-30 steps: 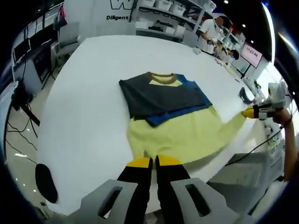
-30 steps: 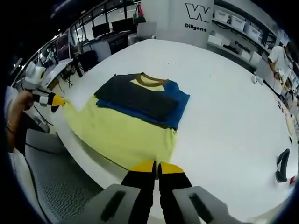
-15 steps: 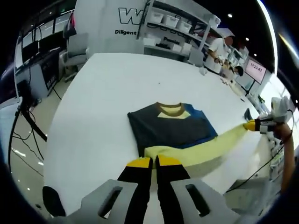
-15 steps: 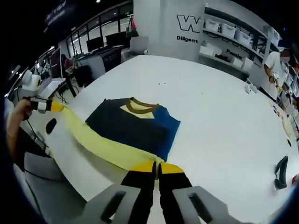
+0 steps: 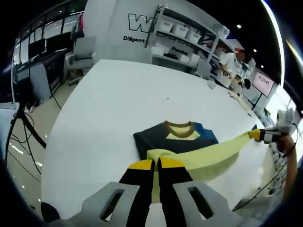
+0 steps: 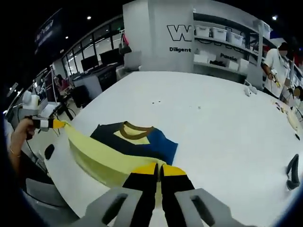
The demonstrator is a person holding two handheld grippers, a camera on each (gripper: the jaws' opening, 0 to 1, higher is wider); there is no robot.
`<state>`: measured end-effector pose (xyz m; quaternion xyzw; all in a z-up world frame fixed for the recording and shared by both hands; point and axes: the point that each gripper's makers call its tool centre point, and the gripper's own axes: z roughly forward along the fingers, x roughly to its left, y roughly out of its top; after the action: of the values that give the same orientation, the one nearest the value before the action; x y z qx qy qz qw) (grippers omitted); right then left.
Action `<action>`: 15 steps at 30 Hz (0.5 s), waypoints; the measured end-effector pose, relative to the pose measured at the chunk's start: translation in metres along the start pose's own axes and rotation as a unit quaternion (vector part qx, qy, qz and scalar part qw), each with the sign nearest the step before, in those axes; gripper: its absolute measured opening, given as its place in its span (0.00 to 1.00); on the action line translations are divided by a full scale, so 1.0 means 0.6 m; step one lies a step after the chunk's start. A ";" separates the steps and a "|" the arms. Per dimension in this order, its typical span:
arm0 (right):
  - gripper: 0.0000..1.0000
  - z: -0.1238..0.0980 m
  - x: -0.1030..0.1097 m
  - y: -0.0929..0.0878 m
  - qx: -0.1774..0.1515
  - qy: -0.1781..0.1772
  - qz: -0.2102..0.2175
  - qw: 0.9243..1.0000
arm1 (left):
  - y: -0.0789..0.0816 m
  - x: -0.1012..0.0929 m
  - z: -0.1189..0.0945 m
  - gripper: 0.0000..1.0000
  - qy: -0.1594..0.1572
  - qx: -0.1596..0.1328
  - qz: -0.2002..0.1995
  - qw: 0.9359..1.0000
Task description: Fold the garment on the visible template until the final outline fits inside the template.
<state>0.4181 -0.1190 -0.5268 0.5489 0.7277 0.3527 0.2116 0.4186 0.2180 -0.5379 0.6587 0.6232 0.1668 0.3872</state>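
**A:** Where is the garment?

**B:** The sweater [image 5: 182, 144] lies near the middle of the big white table [image 5: 109, 109], its upper part already folded into a dark grey and blue block with a brown collar [image 5: 179, 134] at the far edge. The pale yellow hem is lifted off the table and stretched between the two grippers.

**A:** What is the left gripper doing?

**B:** The left gripper [image 5: 155, 165] has its yellow-tipped fingers pressed together, with only a narrow gap, and the yellow cloth begins right at their tips, so it pinches one corner of the hem. In the right gripper view that same gripper [image 6: 56, 124] is at the far left, held in a hand [image 6: 21, 135], with the yellow band running away from it.

**A:** And the right one?

**B:** The same. The right gripper [image 6: 158, 169] has its fingers closed on the other corner of the hem. From the left gripper view it [image 5: 259, 135] sits at the far right, the yellow fabric drawn taut up to its tip.

**A:** Anything else on the table?

**B:** A dark object [image 6: 292, 171] lies at the right edge in the right gripper view. Beyond the table stand shelves with white bins [image 5: 184, 35], and a person in white [image 6: 275, 59] stands by them.
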 end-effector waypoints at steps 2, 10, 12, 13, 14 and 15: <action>0.00 0.006 -0.003 0.005 0.000 -0.004 0.005 1.000 | 0.008 0.001 0.005 0.01 0.001 -0.004 0.001 1.000; 0.00 0.041 -0.018 0.038 -0.011 -0.016 0.012 1.000 | 0.042 0.012 0.044 0.01 0.011 -0.007 0.007 1.000; 0.00 0.049 -0.021 0.042 -0.010 -0.018 0.013 1.000 | 0.049 0.015 0.059 0.01 0.014 -0.006 0.009 1.000; 0.00 0.058 -0.025 0.043 -0.007 -0.022 0.016 1.000 | 0.049 0.016 0.067 0.01 0.013 0.001 0.012 1.000; 0.00 0.062 -0.026 0.044 -0.006 -0.022 0.016 1.000 | 0.048 0.018 0.072 0.01 0.013 0.008 0.012 1.000; 0.00 0.067 -0.027 0.045 -0.004 -0.022 0.016 1.000 | 0.051 0.020 0.079 0.01 0.015 0.009 0.011 1.000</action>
<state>0.4684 -0.1191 -0.5347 0.5676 0.7125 0.3467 0.2235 0.4750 0.2175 -0.5499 0.6662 0.6231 0.1750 0.3705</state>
